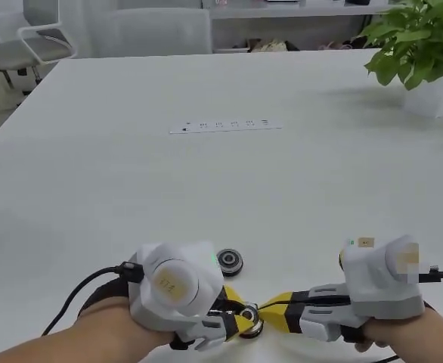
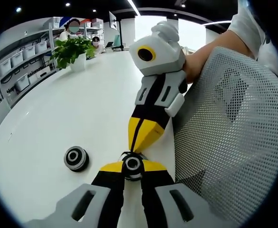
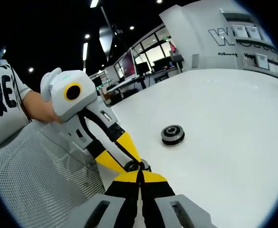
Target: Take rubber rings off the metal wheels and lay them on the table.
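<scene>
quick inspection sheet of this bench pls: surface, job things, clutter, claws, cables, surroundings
surface: white table, plain top.
job's things: loose wheel lying flat, dark rim; held wheel close to the person; rings laid out: nothing seen.
clutter: socket strip mid-table; potted plant at the far right.
grippers: left claw shut on held wheel; right claw shut, tips at that wheel's edge.
cables: black cable trails off the left claw's rear.
surroundings: office chair beyond the table; mesh chair back beside the person.
</scene>
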Motion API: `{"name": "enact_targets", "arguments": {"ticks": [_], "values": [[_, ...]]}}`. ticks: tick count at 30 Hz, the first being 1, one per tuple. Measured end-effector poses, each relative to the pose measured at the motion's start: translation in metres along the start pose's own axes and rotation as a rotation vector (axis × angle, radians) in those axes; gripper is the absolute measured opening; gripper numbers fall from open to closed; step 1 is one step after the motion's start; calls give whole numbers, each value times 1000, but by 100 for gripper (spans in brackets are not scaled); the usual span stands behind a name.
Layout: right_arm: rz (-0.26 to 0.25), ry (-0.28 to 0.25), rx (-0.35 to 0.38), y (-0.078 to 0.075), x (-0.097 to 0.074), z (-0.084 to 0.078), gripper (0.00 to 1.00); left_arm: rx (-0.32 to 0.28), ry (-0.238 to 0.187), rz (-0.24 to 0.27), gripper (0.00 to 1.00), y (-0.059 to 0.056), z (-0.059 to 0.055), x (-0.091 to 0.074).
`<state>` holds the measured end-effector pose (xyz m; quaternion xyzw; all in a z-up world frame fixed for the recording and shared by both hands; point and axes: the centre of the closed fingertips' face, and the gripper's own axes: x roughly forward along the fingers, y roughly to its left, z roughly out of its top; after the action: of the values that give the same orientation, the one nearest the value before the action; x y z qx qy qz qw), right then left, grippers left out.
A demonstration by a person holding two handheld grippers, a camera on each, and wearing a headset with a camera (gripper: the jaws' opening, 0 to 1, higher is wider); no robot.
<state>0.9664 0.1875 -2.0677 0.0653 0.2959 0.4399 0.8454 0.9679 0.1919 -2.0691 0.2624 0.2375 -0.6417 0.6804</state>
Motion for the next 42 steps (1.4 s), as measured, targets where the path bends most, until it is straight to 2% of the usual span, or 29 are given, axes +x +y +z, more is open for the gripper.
{"name": "enact_targets", "arguments": {"ticks": [31, 33, 34, 36, 42], "values": [[42, -23, -26, 10, 3, 4, 0, -3, -1, -1, 8, 0, 0, 0], [51, -29, -25, 11, 3, 5, 0, -3, -2, 0, 8, 0, 0, 0], [79, -42, -22, 17, 3, 8, 0, -3, -2, 0, 8, 0, 0, 0], [58, -27, -45, 13, 3, 6, 0, -3, -3, 2, 8, 0, 0, 0], [43, -44, -28, 10, 2, 8, 0, -4, -9, 7, 8, 0, 1, 0]]}}
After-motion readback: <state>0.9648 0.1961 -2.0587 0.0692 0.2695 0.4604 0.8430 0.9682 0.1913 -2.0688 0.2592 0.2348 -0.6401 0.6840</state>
